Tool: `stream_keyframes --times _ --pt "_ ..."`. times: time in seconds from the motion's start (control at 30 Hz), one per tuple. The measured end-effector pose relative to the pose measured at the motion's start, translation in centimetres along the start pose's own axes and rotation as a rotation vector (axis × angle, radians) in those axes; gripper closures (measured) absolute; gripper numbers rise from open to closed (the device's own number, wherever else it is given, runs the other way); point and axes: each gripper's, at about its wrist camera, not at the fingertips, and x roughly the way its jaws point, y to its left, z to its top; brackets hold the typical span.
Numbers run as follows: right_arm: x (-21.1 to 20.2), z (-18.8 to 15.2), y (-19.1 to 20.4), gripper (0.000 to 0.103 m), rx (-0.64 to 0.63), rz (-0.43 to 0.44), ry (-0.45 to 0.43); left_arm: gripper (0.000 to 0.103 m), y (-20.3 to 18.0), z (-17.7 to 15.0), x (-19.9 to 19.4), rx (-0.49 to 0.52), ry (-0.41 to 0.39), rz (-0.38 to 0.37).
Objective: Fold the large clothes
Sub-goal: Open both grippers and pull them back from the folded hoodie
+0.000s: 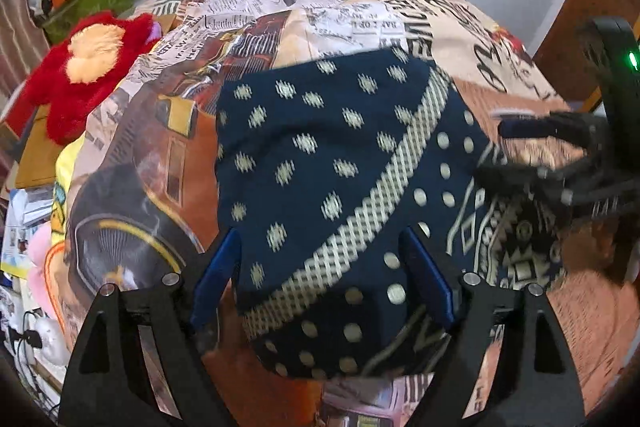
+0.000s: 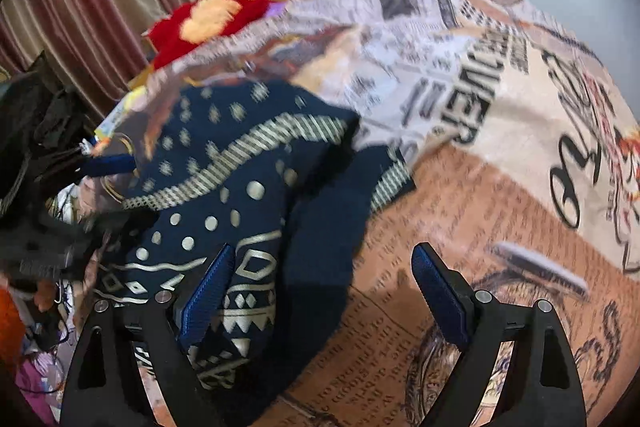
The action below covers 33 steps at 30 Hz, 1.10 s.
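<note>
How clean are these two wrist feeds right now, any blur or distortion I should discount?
Left wrist view: navy patterned garment fairly sharp, the right gripper at the edge smeared by motion blur. Right wrist view: the garment and bedsheet are streaked, worst toward the left. Both views bend strongly at the rim with dark fisheye corners; lighting is even, no glare.

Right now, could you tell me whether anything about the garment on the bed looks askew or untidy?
Yes. The navy patterned garment is not lying flat on the printed bedsheet: in the right wrist view a plain navy part is bunched over its right side, with creases. Both grippers are open above it.
</note>
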Motion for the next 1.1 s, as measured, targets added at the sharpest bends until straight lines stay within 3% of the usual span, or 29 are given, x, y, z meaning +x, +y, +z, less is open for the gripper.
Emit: stream_keyframes --times 0.27,0.4,0.63,0.83,1.1 --pt "-1.7 -2.0 -0.8 0.014 0.002 -0.011 0.014 0.014 -0.7 -4.2 -1.1 0.043 0.024 0.028" --pt "-3.2 -3.0 -1.1 0.014 0.012 -0.032 0.008 0.014 0.4 -5.1 -2.2 -0.055 0.028 0.001" --pt "-8.5 -4.5 -0.7 0.014 0.063 -0.037 -0.11 0.014 -1.1 -6.7 -5.7 -0.001 -0.018 0.127" --pt "-14.4 -5.1 2.1 0.014 0.047 -0.017 -0.26 0.014 -1.7 -5.8 -11.6 -0.003 -0.153 0.159" --pt "-23.1 -6.3 7.0 0.014 -0.015 -0.007 -0.488 0.014 -3.0 -3.2 -22.1 -0.065 -0.441 0.132"
